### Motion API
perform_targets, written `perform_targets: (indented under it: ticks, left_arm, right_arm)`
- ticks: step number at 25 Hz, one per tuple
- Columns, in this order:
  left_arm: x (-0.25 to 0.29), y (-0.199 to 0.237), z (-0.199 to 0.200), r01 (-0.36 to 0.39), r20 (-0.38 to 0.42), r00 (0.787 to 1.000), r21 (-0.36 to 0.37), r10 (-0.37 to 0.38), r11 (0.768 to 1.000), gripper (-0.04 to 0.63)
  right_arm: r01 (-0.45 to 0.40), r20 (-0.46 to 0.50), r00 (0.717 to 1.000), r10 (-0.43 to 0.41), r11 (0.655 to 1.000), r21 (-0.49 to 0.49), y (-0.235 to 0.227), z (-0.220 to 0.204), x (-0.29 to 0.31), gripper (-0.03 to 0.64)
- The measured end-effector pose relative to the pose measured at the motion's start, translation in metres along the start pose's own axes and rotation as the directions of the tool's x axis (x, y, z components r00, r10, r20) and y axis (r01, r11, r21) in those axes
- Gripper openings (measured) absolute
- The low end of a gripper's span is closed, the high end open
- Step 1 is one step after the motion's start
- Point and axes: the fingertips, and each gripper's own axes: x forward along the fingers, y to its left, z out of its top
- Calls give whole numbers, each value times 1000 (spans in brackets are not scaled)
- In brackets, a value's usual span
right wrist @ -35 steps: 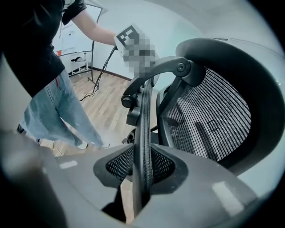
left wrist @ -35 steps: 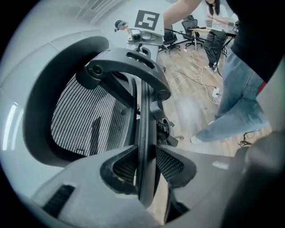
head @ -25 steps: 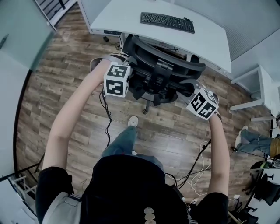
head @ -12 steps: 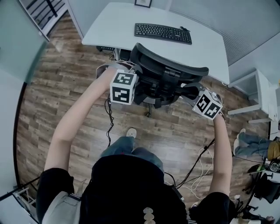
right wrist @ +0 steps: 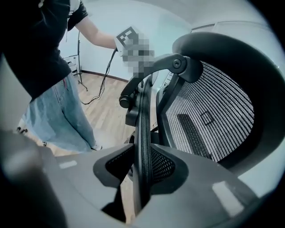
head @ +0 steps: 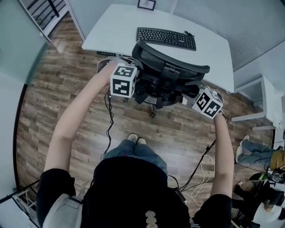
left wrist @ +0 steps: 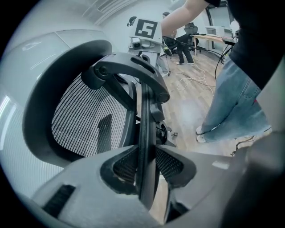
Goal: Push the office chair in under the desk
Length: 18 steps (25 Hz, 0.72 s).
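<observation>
While one wood-plank floor (head: 67, 89) fills most of the head view, one white table (head: 111, 31) spans its top. One black office chair (head: 169, 73) stands against the table's near edge. The curved top of its mesh backrest overlaps the tabletop rim just below the single black keyboard (head: 165, 38). One small picture frame (head: 146, 4) sits at the table's far edge. Two marker cubes show, one (head: 123, 80) at the chair's left side and one (head: 207, 102) at its right.

Both of the person's arms reach forward, nearly straight, the left arm (head: 75, 124) to the chair's left and the right arm (head: 222, 151) to its right, and both grippers are angled downward. The left gripper (left wrist: 147, 164) has its two fingers (left wrist: 127, 164) clamped on a thin black edge of the chair's frame, one pad against each face. The right gripper (right wrist: 141, 167) grips a matching ribbed edge the same way, its fingers (right wrist: 162, 167) pressed on both sides.
</observation>
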Motion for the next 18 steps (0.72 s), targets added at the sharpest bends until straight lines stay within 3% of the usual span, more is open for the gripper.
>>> perform_targets:
  ticks: [12,18]
  left_arm:
    - [4,6,-3,-11,-5,1000,-5,11,1000,129]
    - [-1,2,-2,-112,7,994,9,112,994,146]
  right_arm:
    - [6,6,1000,-6,1000,-13,-9,-1,3,123]
    - [88,49,995,-87,996,-25,-4,3,-1,133]
